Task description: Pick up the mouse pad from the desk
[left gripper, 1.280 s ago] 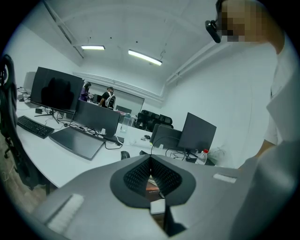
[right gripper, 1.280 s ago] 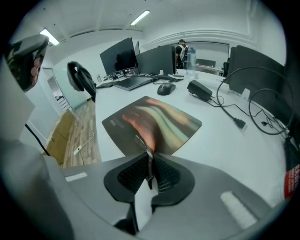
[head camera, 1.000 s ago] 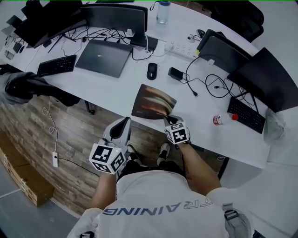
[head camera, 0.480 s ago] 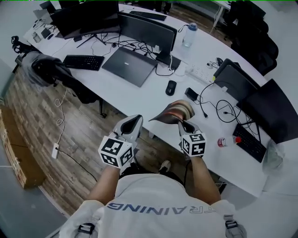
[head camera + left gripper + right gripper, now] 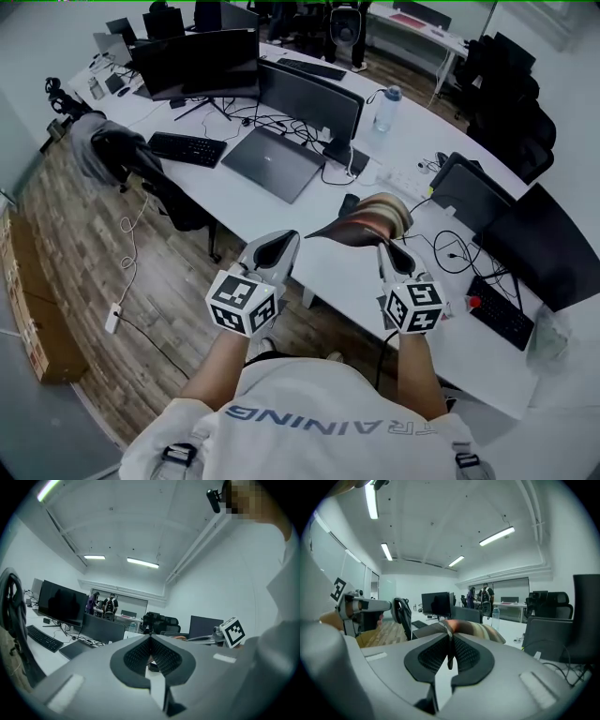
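Note:
The mouse pad (image 5: 366, 221), printed in orange and brown streaks, hangs curled in the air above the white desk (image 5: 309, 258). My right gripper (image 5: 386, 247) is shut on its near edge and holds it well clear of the desk; in the right gripper view the pad (image 5: 476, 629) shows just beyond the pressed jaws of the right gripper (image 5: 450, 641). My left gripper (image 5: 284, 240) is level, to the left of the pad and apart from it, with its jaws together and nothing between them. In the left gripper view the left gripper (image 5: 150, 645) points over the desk.
On the desk lie a black mouse (image 5: 349, 202), a closed laptop (image 5: 272, 163), a keyboard (image 5: 187, 148), a power strip (image 5: 409, 178), cables and several monitors (image 5: 309, 97). A water bottle (image 5: 385, 107) stands at the back. Office chairs (image 5: 122, 150) are at the left.
Both grippers have risen. The right one has lifted the mouse pad off the desk's front edge into the air, where it now curls. The head view has tilted up over the room.

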The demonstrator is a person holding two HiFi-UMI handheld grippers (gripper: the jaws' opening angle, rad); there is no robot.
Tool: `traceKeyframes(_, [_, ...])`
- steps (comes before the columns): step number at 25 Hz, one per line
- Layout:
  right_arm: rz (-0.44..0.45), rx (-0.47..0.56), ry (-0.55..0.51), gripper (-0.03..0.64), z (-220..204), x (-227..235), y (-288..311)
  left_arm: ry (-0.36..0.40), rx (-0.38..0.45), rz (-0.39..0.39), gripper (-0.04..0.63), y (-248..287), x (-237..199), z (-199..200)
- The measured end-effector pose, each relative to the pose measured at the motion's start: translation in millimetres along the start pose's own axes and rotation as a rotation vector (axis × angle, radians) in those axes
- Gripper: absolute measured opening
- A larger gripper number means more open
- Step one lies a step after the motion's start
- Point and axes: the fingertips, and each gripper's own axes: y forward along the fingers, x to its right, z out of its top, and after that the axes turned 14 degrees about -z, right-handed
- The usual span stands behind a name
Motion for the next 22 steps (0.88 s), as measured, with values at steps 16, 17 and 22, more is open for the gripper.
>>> traceKeyframes(16, [0.011, 0.225, 0.003, 0.048, 86.8, 0.9, -36.1, 0.032, 0.062, -0.021, 0.000, 4.7, 4.8, 27.7])
traceKeyframes(17, [0.018, 0.219, 0.005, 0.048, 84.3, -1.1, -35.5, 0.031, 0.061, -0.023, 0.000, 4.2, 5.4, 26.7])
traceKeyframes(22, [0.051, 0.186, 0.029, 0.048, 69.7, -11.3, -33.0, 0.022, 0.058, -0.021, 0.000, 0.0, 7.3, 22.7])
